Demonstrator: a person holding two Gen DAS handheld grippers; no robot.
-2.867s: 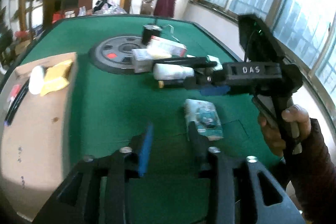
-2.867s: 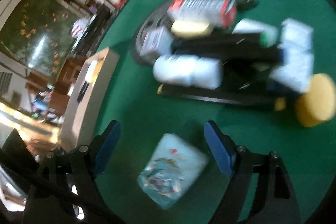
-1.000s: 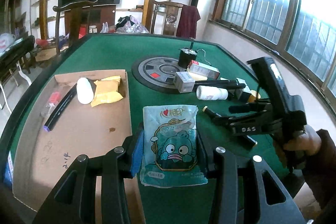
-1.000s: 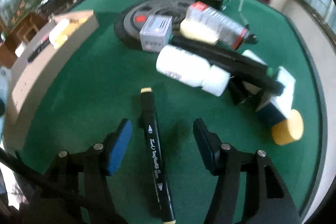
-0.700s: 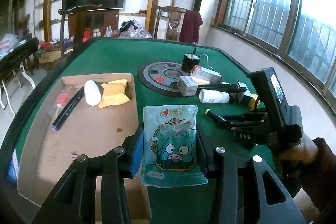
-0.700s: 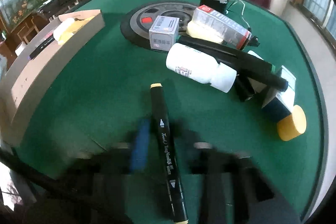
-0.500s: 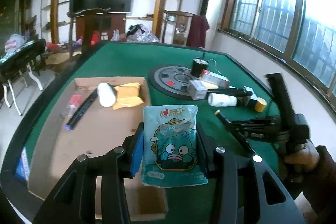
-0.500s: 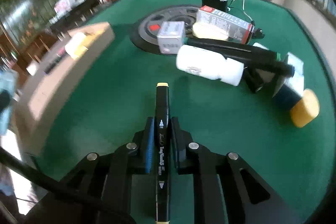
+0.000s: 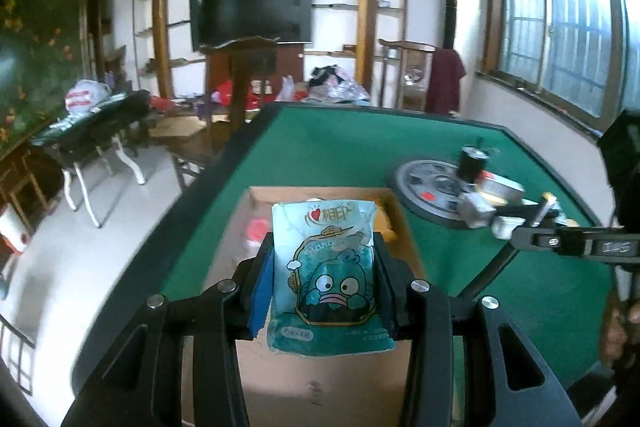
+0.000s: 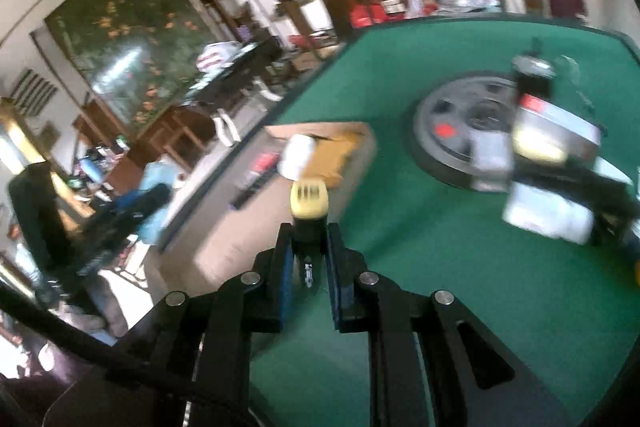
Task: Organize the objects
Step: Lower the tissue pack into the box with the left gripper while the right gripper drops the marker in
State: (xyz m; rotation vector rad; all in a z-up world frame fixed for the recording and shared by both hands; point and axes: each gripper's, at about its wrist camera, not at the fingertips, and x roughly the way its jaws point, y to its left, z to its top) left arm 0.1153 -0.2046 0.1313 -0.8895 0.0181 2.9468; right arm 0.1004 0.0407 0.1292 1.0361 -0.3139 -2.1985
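- Left wrist view: the left gripper (image 9: 323, 281) is clamped on a teal cartoon packet (image 9: 326, 273), 1 jaw on each side edge. The packet stands upright at frame centre, its long axis running up the frame and its top edge well past the fingertips.
- Directly behind and below the packet lies the cardboard box (image 9: 404, 227), an open tray on the green table (image 9: 360, 147). It runs from lower centre up to mid frame, so the packet sits over the box, not beside it. My judgement: the release needs only a lowering, with no sideways shift.
- At right of the frame the right gripper (image 9: 516, 241) reaches in from the edge, holding a marker (image 9: 545, 205) that slants up to the right. It sits right of the box, over green felt.
- Right wrist view: the right gripper (image 10: 307, 259) is closed down narrow on the marker (image 10: 309, 203). The marker's long axis runs along the fingers, and its yellow cap points up the frame at the box (image 10: 356, 163).
- The box lies ahead, up and left of centre, with the cap overlapping its near right corner. Whether the cap is over the rim I cannot tell; the frame is blurred.
- At far left the packet (image 10: 154, 177) shows only as a blue blur, nearer the box's middle. I judge the left hand closer to a drop.
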